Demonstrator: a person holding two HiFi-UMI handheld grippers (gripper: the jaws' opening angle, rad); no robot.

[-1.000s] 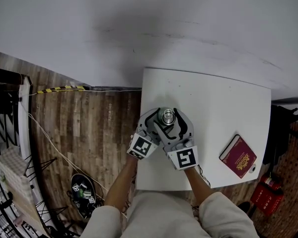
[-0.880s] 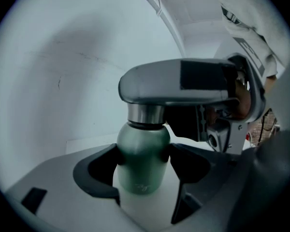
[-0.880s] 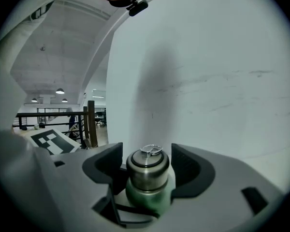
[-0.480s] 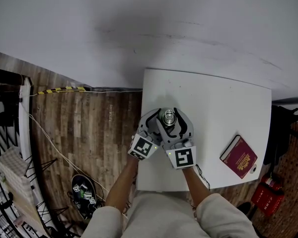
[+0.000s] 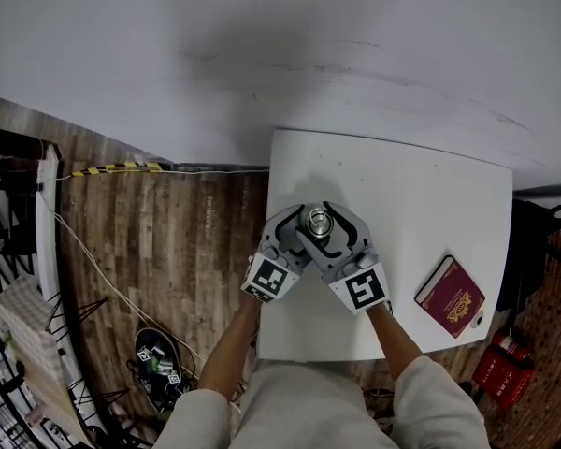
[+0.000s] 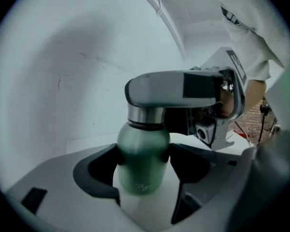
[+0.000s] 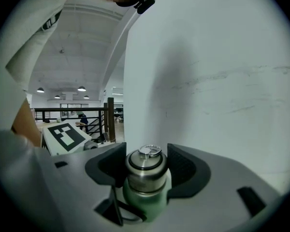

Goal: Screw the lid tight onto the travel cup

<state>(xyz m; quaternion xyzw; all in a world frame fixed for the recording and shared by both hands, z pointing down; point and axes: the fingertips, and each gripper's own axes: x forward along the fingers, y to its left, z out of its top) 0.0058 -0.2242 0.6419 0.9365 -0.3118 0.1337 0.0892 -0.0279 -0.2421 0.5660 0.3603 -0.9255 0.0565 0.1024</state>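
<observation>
A green travel cup [image 6: 142,170] with a steel lid [image 7: 145,164] stands upright near the left edge of the white table [image 5: 402,195]. My left gripper [image 6: 144,154] is shut on the cup's green body, one pad on each side. From the right my right gripper [image 7: 146,167] reaches in higher up. Its jaws have just been closing with the lid between them, and both pads now press on the steel lid. In the head view both grippers meet around the lid [image 5: 315,219], with the cup's body hidden beneath them.
A dark red passport-like booklet [image 5: 449,295] lies near the table's right front corner. A white wall rises behind the table. Wooden floor [image 5: 168,241] with cables lies to the left, and a red object [image 5: 503,368] sits on the floor at the right.
My right gripper's marker cube has swung to the right and the right hand has turned about the lid. The left gripper and the cup have stayed put.
</observation>
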